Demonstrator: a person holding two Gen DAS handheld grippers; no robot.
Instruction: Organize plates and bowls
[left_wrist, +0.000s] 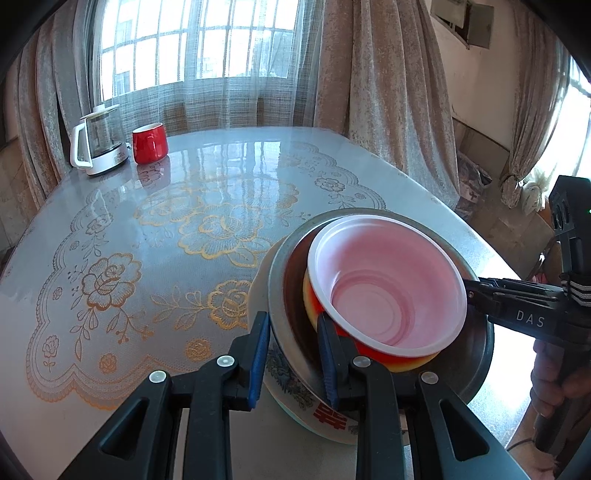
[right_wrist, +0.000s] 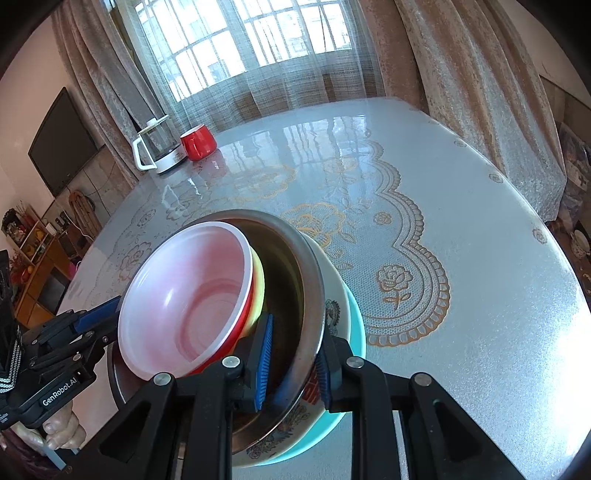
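Note:
A stack of dishes stands near the table's edge. A red bowl with a white inside (left_wrist: 388, 284) (right_wrist: 188, 299) sits on a yellow bowl (left_wrist: 402, 363) (right_wrist: 258, 288), inside a steel bowl (left_wrist: 288, 288) (right_wrist: 310, 295), on a patterned white plate (left_wrist: 288, 384) (right_wrist: 336, 306) and a teal plate (right_wrist: 356, 325). My left gripper (left_wrist: 295, 362) straddles the near rim of the steel bowl and plates, its jaws apart around it. My right gripper (right_wrist: 295, 365) straddles the opposite rim the same way; it also shows in the left wrist view (left_wrist: 476, 290).
A red mug (left_wrist: 149, 142) (right_wrist: 197, 142) and a glass kettle (left_wrist: 98, 142) (right_wrist: 159, 147) stand at the table's far corner. The table (left_wrist: 184, 221) (right_wrist: 443, 184) has a glossy lace-patterned cover. Curtains and windows lie behind; a TV (right_wrist: 62, 144) hangs on the wall.

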